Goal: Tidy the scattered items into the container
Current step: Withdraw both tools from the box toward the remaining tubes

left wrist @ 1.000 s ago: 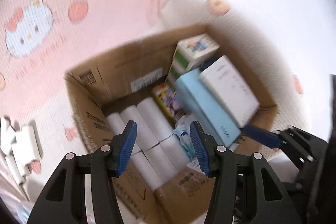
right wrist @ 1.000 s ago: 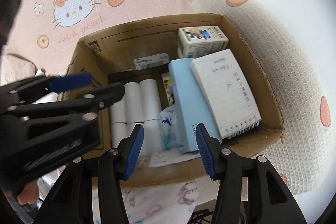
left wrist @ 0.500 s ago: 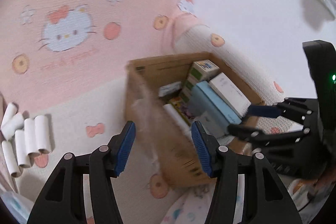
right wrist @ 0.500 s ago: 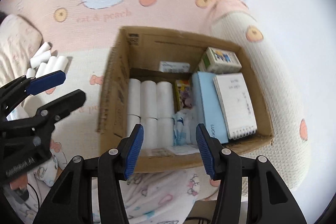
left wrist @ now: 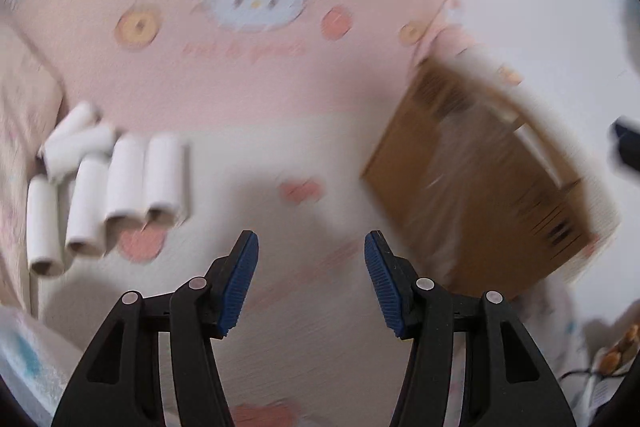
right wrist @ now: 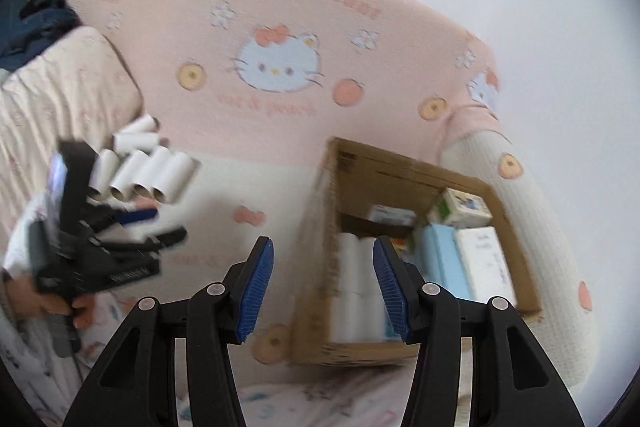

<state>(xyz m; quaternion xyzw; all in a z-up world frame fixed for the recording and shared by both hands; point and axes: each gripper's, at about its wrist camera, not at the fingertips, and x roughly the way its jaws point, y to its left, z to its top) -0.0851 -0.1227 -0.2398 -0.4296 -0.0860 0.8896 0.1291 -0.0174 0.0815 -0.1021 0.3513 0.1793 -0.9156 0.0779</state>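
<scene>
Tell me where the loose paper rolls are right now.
The paper rolls lie clustered on the bed's left side in both views, against the pink pillow, apart from the cardboard box.

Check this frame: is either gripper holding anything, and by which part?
Nothing is held. The left gripper and right gripper are both open and empty.

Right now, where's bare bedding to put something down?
Free: the cream stretch between the white paper rolls and the brown cardboard box, where the open left gripper points. Crowded: the box interior and around the rolls.
</scene>
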